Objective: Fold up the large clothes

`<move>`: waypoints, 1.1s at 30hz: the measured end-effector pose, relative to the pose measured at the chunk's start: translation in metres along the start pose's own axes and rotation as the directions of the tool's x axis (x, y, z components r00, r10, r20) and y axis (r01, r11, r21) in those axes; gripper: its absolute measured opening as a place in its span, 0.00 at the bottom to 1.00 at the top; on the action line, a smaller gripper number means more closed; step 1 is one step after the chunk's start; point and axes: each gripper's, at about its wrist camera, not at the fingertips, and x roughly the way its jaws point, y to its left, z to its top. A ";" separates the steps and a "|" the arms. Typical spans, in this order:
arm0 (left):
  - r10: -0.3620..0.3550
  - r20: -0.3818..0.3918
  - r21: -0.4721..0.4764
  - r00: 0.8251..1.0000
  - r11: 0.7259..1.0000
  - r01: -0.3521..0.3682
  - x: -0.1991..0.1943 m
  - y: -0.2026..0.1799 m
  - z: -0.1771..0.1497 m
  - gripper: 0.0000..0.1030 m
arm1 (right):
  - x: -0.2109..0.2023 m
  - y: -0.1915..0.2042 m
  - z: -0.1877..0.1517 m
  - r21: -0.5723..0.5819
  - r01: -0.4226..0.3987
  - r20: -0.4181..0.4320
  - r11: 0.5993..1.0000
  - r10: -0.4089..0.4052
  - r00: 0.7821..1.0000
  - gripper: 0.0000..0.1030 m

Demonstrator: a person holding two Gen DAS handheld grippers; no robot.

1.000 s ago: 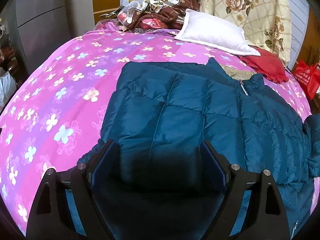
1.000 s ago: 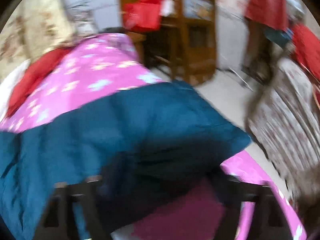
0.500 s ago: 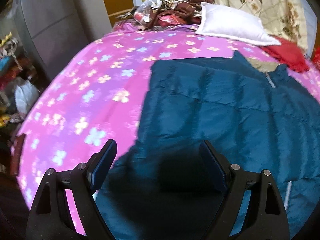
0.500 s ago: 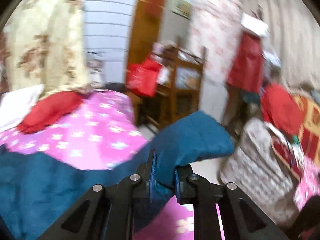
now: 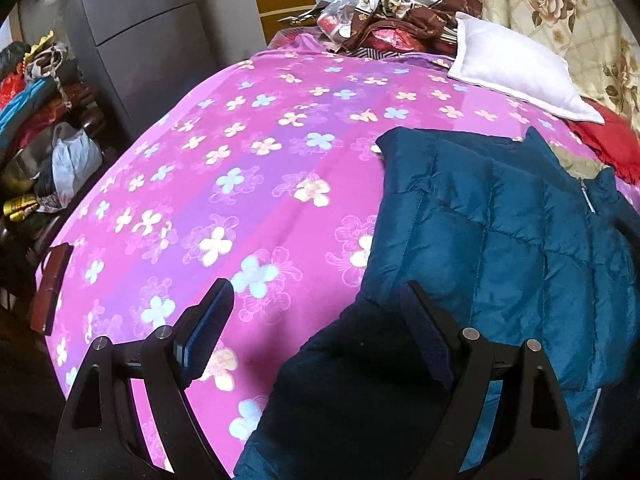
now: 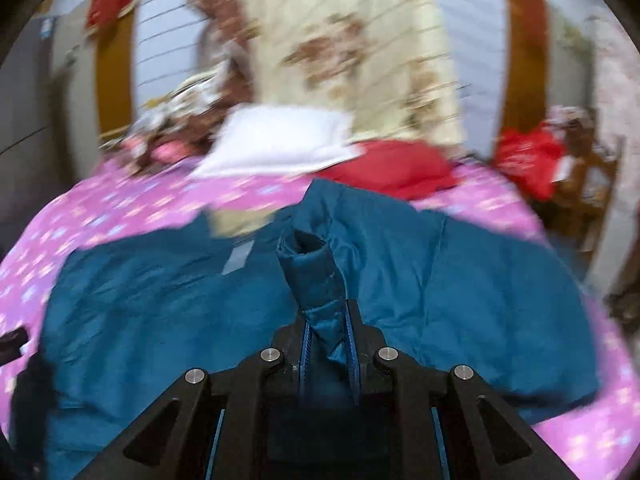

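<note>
Your right gripper (image 6: 326,320) pinches a sleeve of the quilted teal puffer jacket (image 5: 500,220), collar pointing toward the white pillow (image 5: 516,68); your left gripper (image 5: 316,316) gapes wide, holding nothing.

My bed wears a pink flowered sheet (image 5: 248,184). A white pillow (image 5: 516,68) lies at its head beside a red cloth (image 5: 600,140). I see a grey cabinet (image 5: 144,32) left of the bed.

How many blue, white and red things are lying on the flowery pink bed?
Blue: 1, the puffy jacket
White: 1, the pillow
Red: 1, the red cloth beside the pillow
Total: 3
</note>
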 end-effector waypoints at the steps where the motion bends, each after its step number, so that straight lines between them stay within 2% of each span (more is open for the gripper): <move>1: -0.009 -0.003 -0.003 1.000 1.000 0.009 0.000 0.000 0.001 0.83 | 0.010 0.022 -0.006 -0.005 -0.063 -0.020 0.998 0.063 0.998 0.14; 3: -0.035 -0.009 -0.009 0.999 0.999 0.035 0.002 -0.001 0.002 0.83 | 0.018 0.047 -0.017 -0.015 -0.138 -0.041 0.990 0.137 0.990 0.14; 5: -0.042 -0.010 -0.012 0.999 0.999 0.042 0.002 -0.002 0.002 0.83 | 0.024 0.070 -0.021 -0.034 -0.238 -0.060 0.971 0.236 0.970 0.16; 7: -0.059 -0.010 -0.022 0.998 0.998 0.059 0.000 -0.003 0.003 0.83 | 0.022 0.081 -0.024 -0.052 -0.289 -0.071 0.956 0.285 0.956 0.38; 8: -0.064 -0.008 -0.025 0.998 0.998 0.064 0.000 -0.003 0.004 0.83 | 0.018 0.080 -0.024 -0.058 -0.302 -0.068 0.952 0.298 0.952 0.60; 9: -0.067 -0.004 -0.028 0.998 0.997 0.067 -0.001 -0.003 0.004 0.83 | 0.010 0.079 -0.025 -0.071 -0.302 -0.063 0.951 0.297 0.953 0.73; 11: -0.079 0.004 -0.035 0.997 0.996 0.079 -0.003 -0.003 0.003 0.83 | -0.006 0.072 -0.030 -0.094 -0.284 -0.065 0.954 0.279 0.958 0.74; 13: -0.097 0.016 -0.041 0.995 0.994 0.098 -0.007 -0.004 0.003 0.83 | -0.020 0.059 -0.035 -0.114 -0.232 -0.094 0.966 0.222 0.971 0.74; 16: -0.172 0.053 -0.036 0.984 0.984 0.174 -0.017 -0.010 0.004 0.83 | -0.043 0.029 -0.057 -0.171 -0.077 -0.135 0.982 0.054 0.989 0.75; 19: -0.307 0.092 -0.001 0.947 0.951 0.308 -0.031 -0.029 0.006 0.83 | -0.059 -0.012 -0.079 -0.182 0.034 -0.148 0.983 -0.062 0.987 0.82; 21: -0.433 0.095 0.045 0.896 0.902 0.430 -0.038 -0.049 0.005 0.83 | -0.064 -0.041 -0.096 -0.115 0.074 -0.147 0.991 -0.091 0.985 0.89; 22: -0.471 0.090 0.064 0.878 0.882 0.467 -0.039 -0.058 0.004 0.83 | -0.063 -0.054 -0.106 -0.077 0.075 -0.164 0.994 -0.086 0.983 0.90; 24: -0.546 0.059 0.102 0.836 0.836 0.539 -0.038 -0.079 0.001 0.83 | -0.051 -0.074 -0.117 0.006 0.045 -0.274 0.999 -0.042 0.961 0.91; 25: -0.583 0.041 0.119 0.811 0.809 0.576 -0.034 -0.091 0.000 0.83 | -0.049 -0.080 -0.118 0.051 0.024 -0.294 0.998 -0.008 0.956 0.91; 26: -0.599 0.032 0.134 0.800 0.796 0.590 -0.029 -0.103 0.000 0.83 | -0.049 -0.082 -0.118 0.056 0.017 -0.292 0.998 0.000 0.957 0.94; 28: -0.574 0.022 0.136 0.818 0.813 0.567 -0.016 -0.121 0.003 0.83 | -0.047 -0.078 -0.121 0.026 0.016 -0.297 1.000 -0.007 0.955 0.99; 31: -0.601 -0.051 0.092 0.797 0.792 0.603 0.006 -0.135 0.003 0.83 | -0.048 -0.071 -0.124 -0.019 0.025 -0.290 1.000 -0.030 0.956 1.00; 32: -0.601 -0.048 0.090 0.797 0.793 0.603 0.006 -0.135 0.001 0.75 | -0.049 -0.071 -0.124 -0.026 0.026 -0.290 0.999 -0.032 0.956 1.00; 33: -0.604 -0.042 0.086 0.796 0.792 0.605 0.005 -0.135 0.001 0.54 | -0.050 -0.070 -0.125 -0.027 0.026 -0.292 0.999 -0.033 0.956 1.00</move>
